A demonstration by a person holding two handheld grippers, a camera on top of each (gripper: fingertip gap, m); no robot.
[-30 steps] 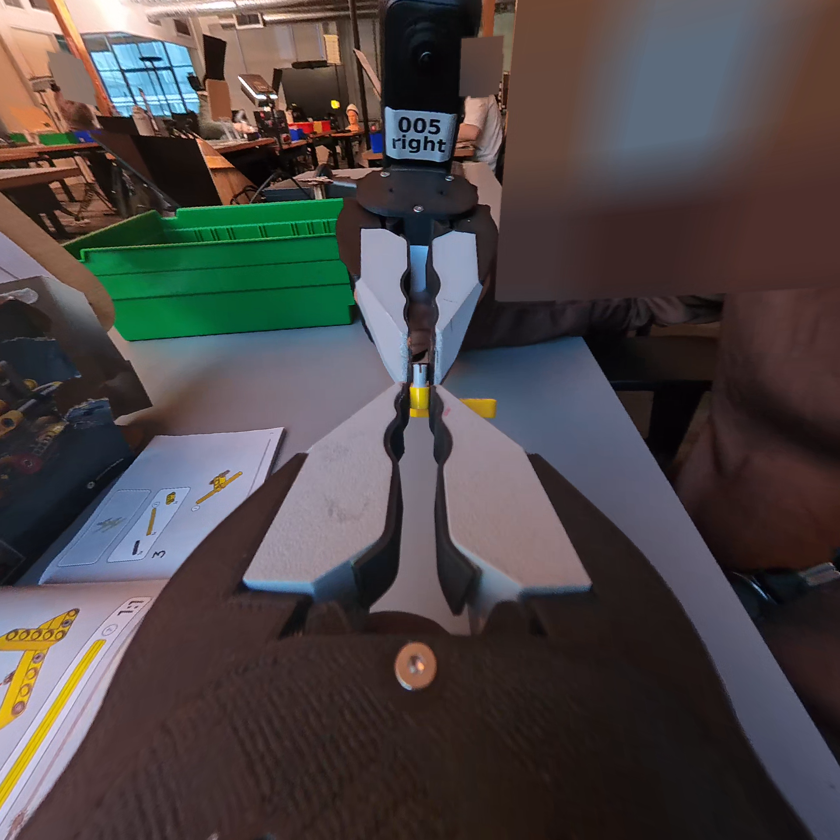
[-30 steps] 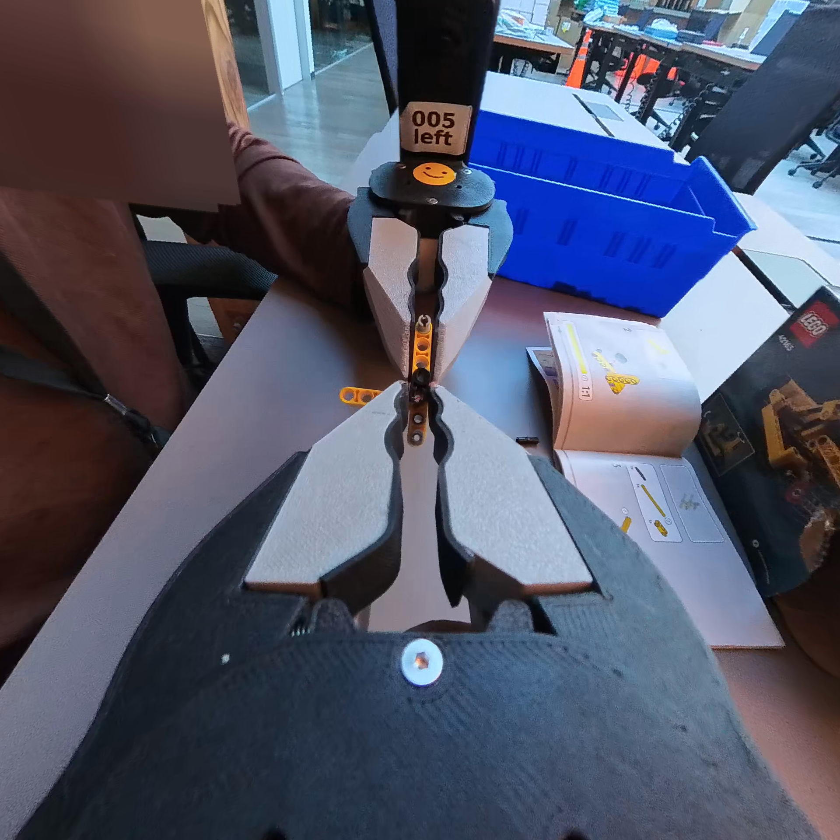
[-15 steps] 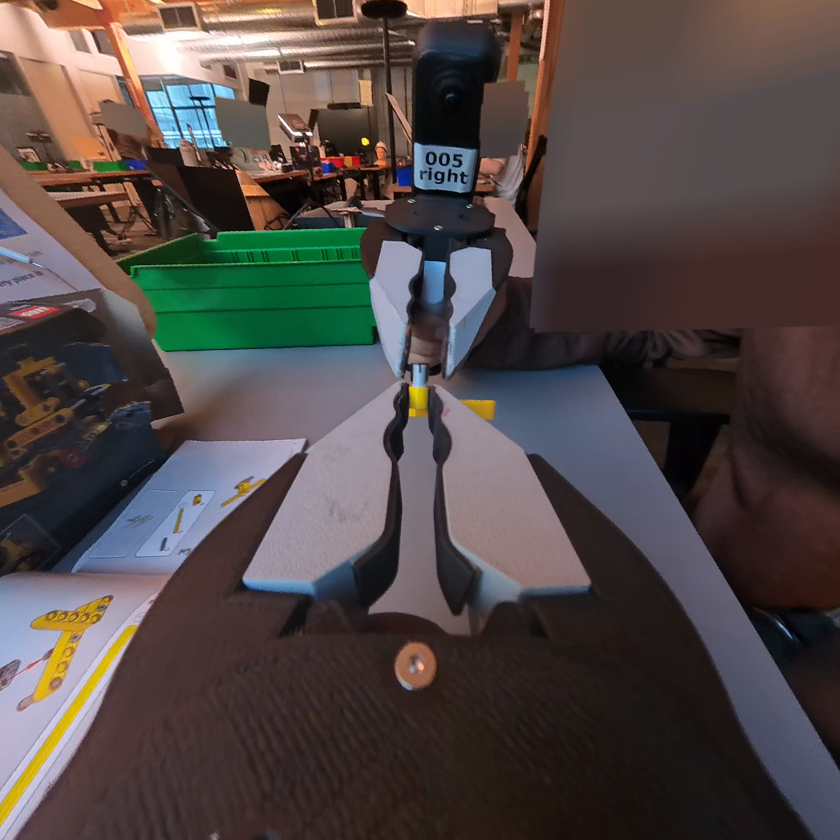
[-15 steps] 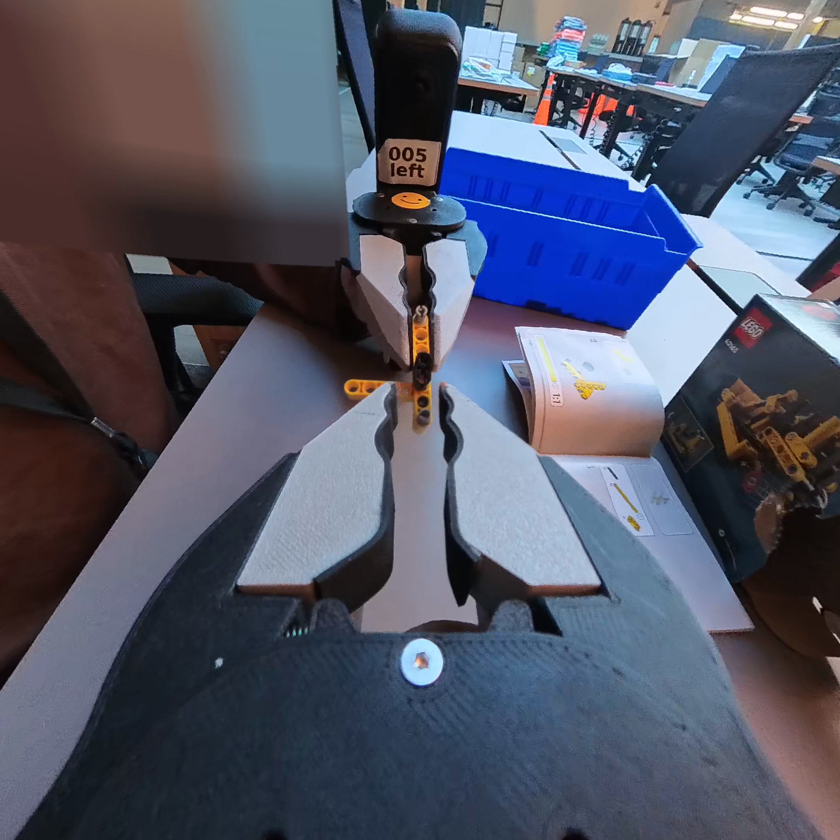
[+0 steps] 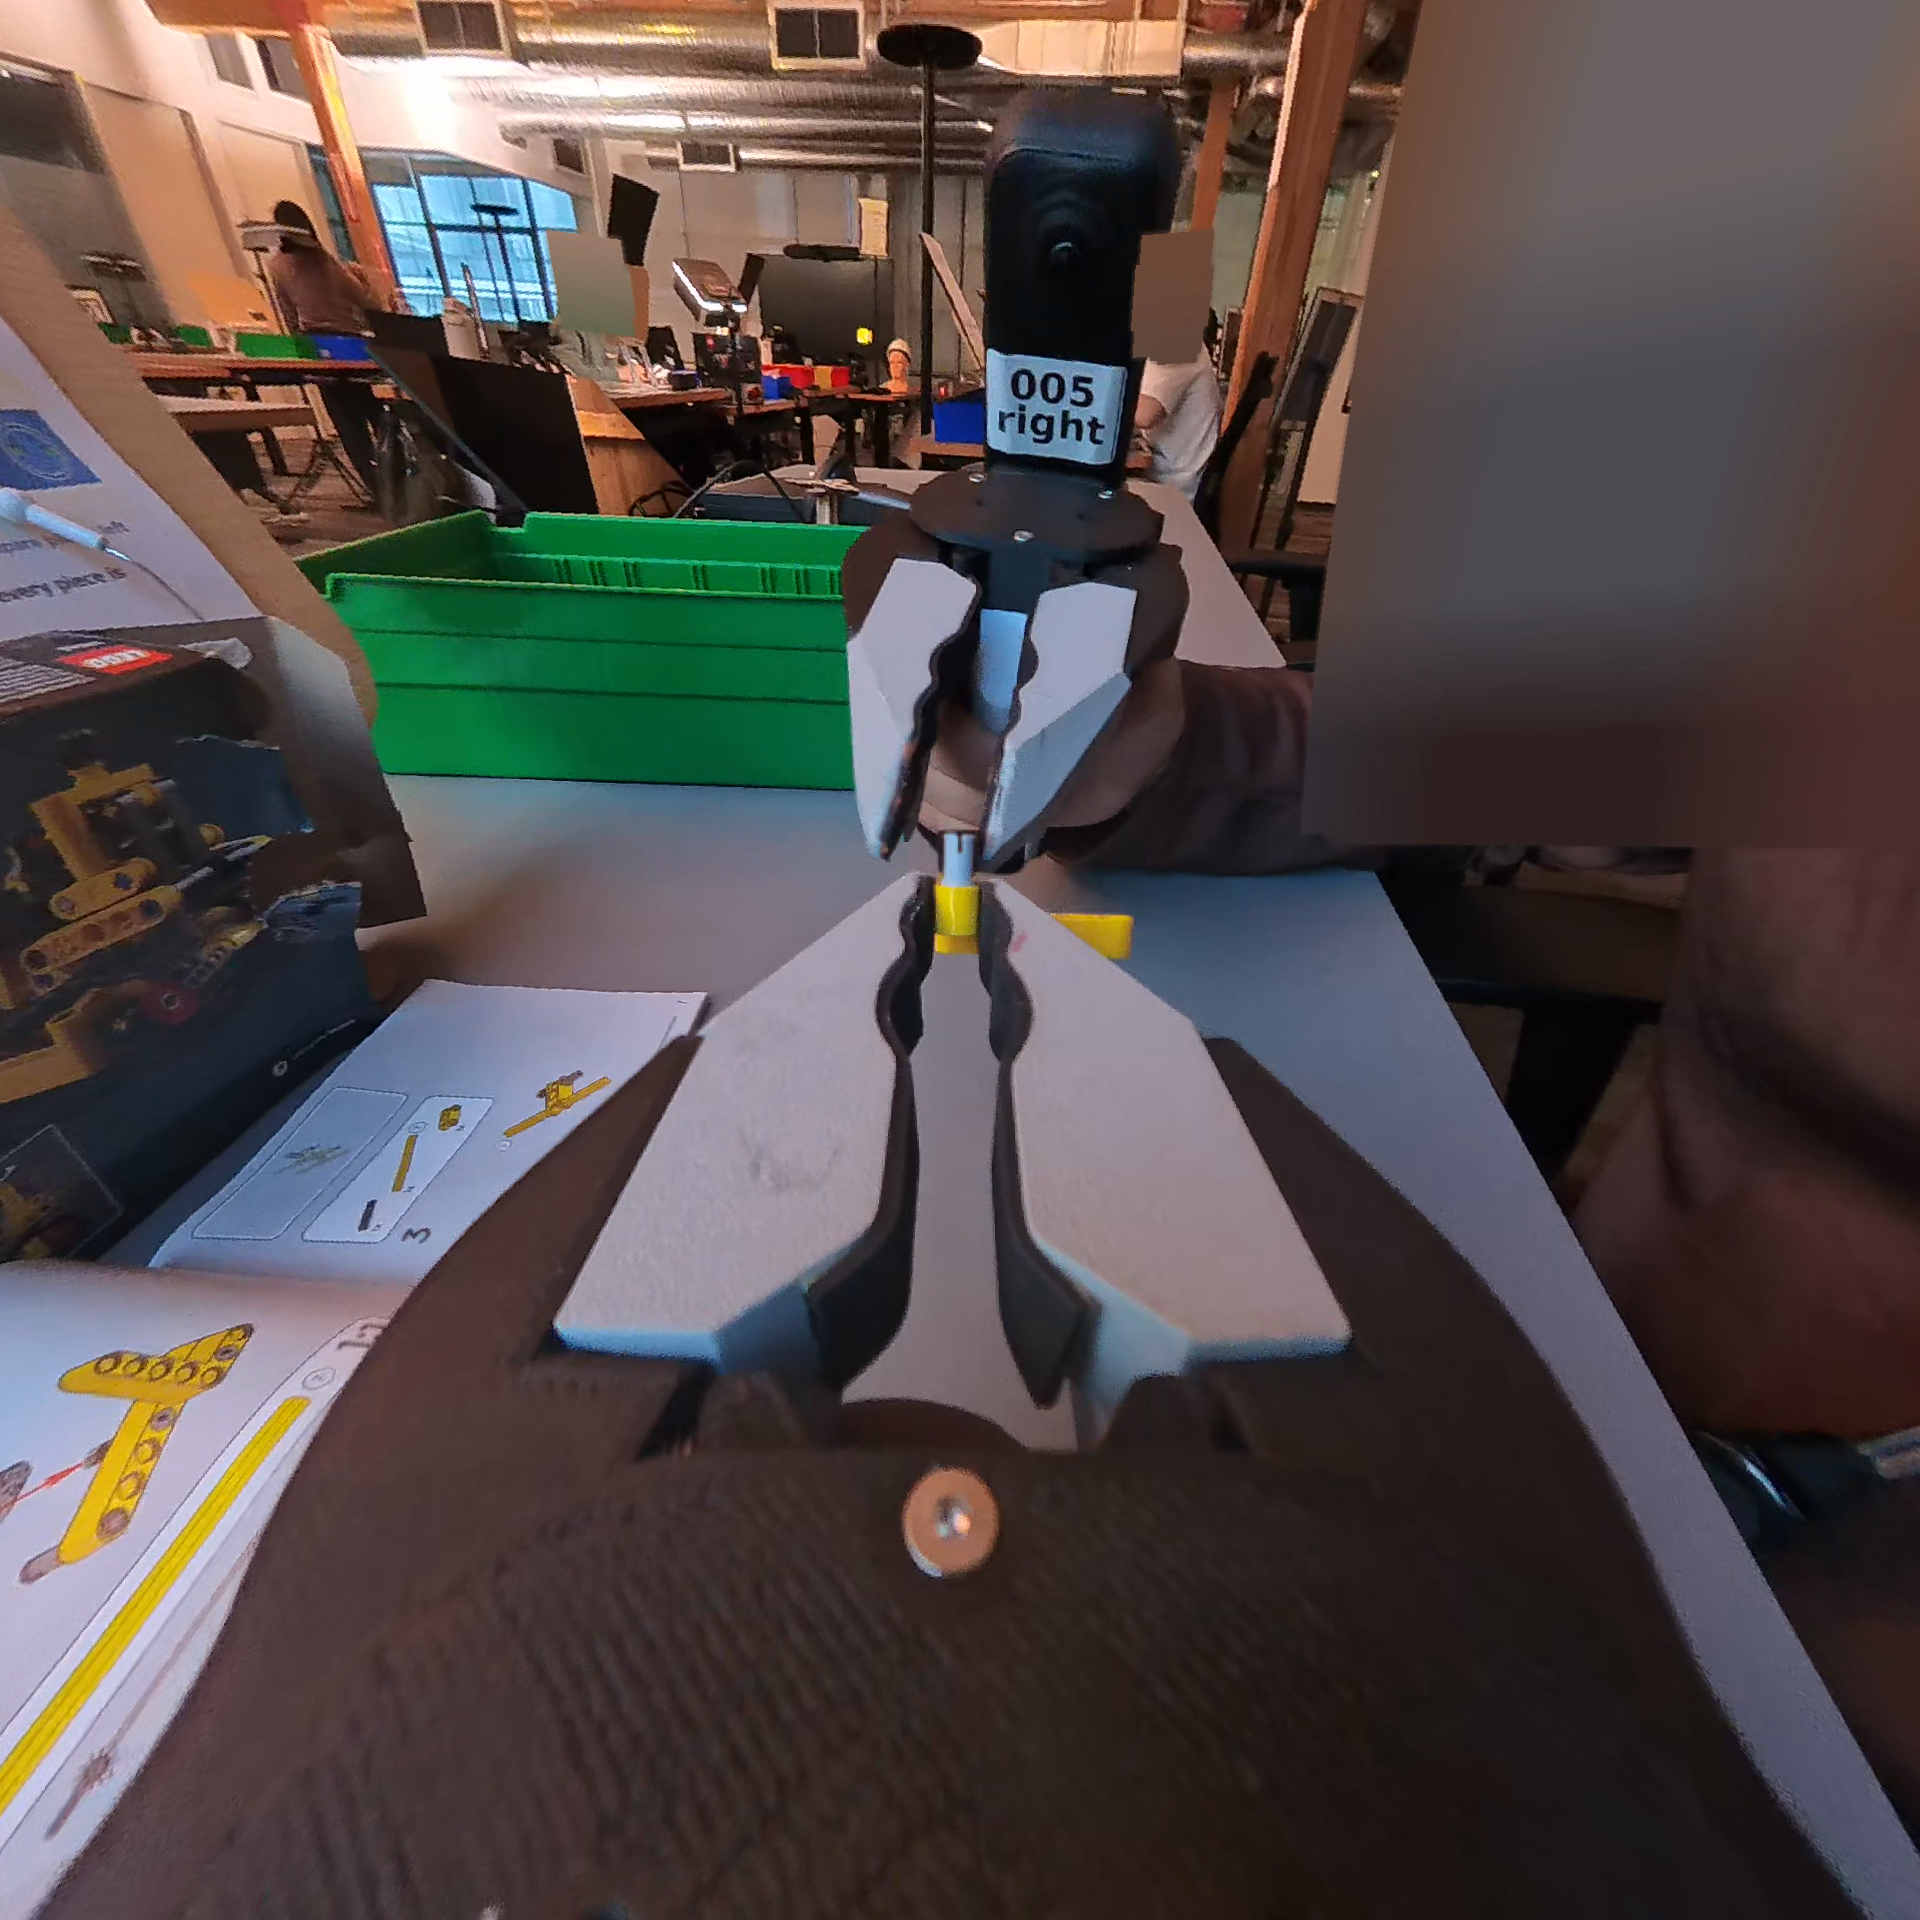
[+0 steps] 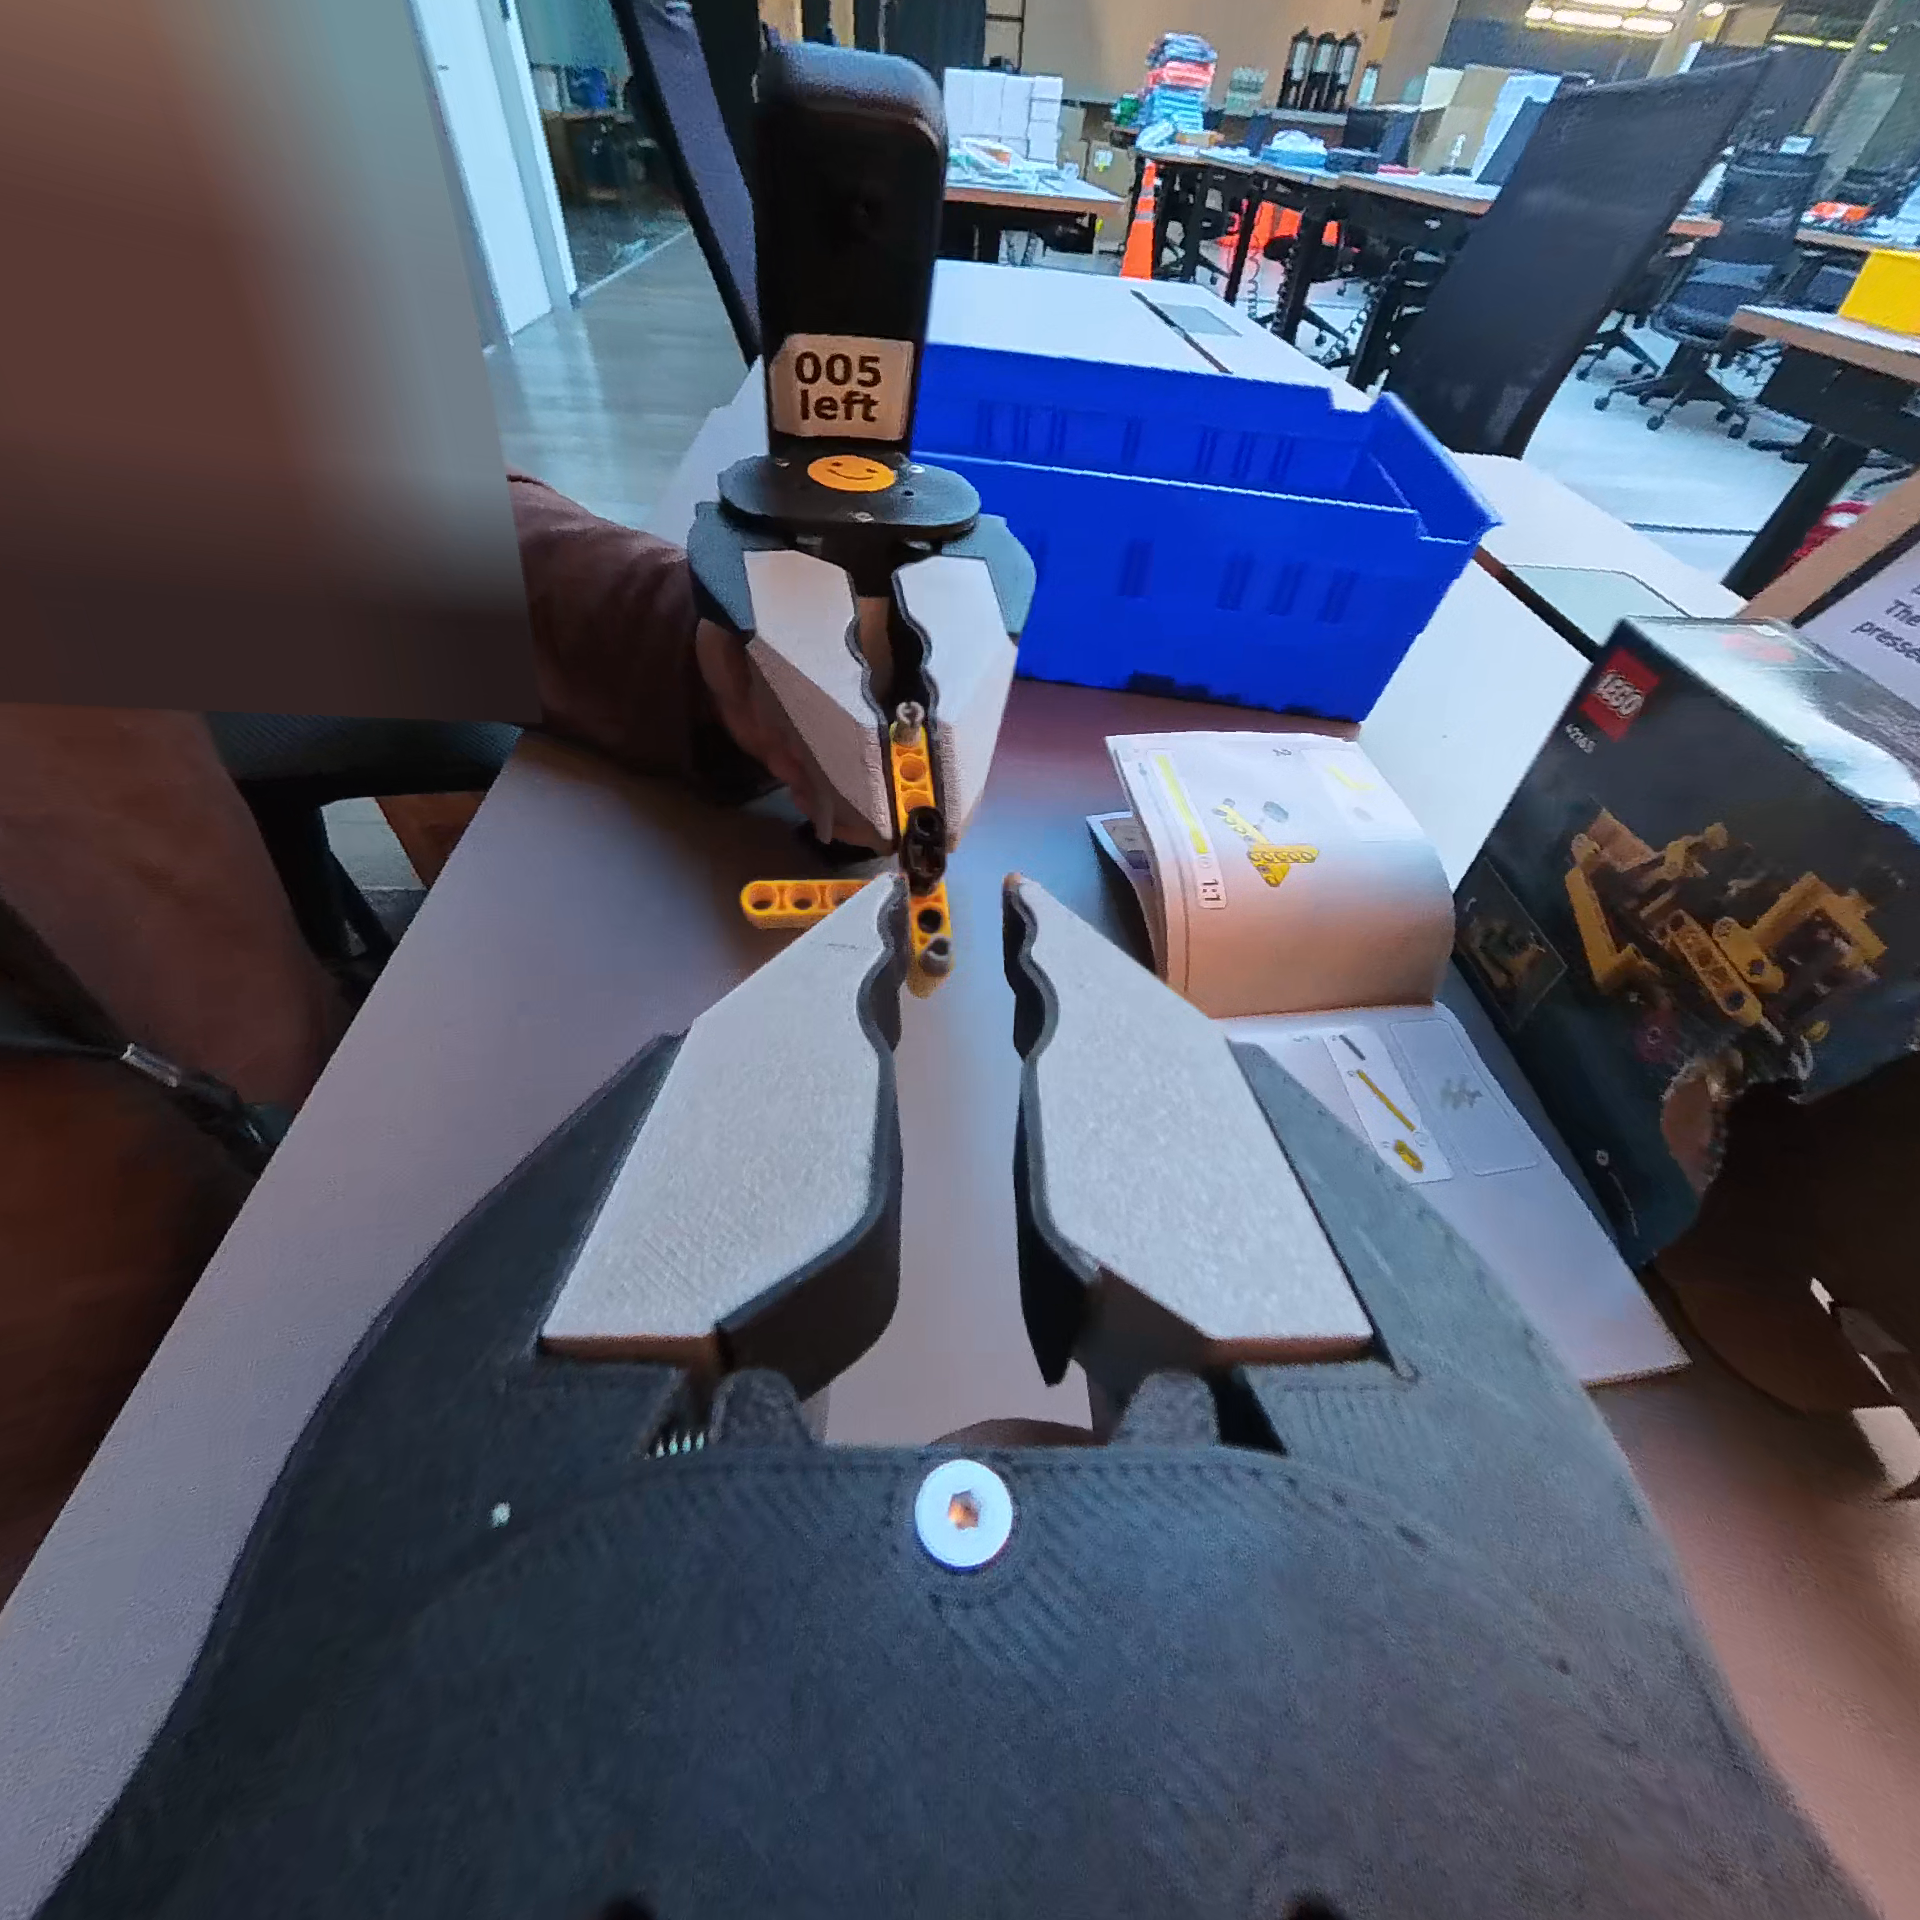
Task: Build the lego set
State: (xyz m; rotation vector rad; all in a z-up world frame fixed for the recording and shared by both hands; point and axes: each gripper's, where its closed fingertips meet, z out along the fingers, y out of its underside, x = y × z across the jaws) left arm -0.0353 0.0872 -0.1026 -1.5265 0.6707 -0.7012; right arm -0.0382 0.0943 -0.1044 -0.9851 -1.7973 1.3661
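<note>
My left gripper point(image 5: 954, 899) is shut on a yellow Technic beam point(image 5: 956, 914) and holds it upright above the table. In the right wrist view the beam point(image 6: 914, 774) carries a black connector point(image 6: 923, 836) at its middle and a grey pin point(image 6: 935, 951) at its lower end. My right gripper point(image 6: 951, 899) faces the left one, and its fingers stand open on either side of the beam's lower end. It also shows in the left wrist view point(image 5: 943, 852). A second yellow beam point(image 6: 800, 896) lies flat on the table just behind.
A green bin point(image 5: 623, 675) stands at the back of the table in the left wrist view, and a blue bin point(image 6: 1195, 582) in the right wrist view. The open instruction booklet point(image 6: 1278, 862) and the set's box point(image 6: 1714, 914) lie to the side. A person's sleeve point(image 6: 603, 623) is close by. The grippers are tip to tip, or close to it.
My right gripper's fingers have opened and let go of the beam's lower end. My left gripper still holds the beam. Both grippers have risen a little.
</note>
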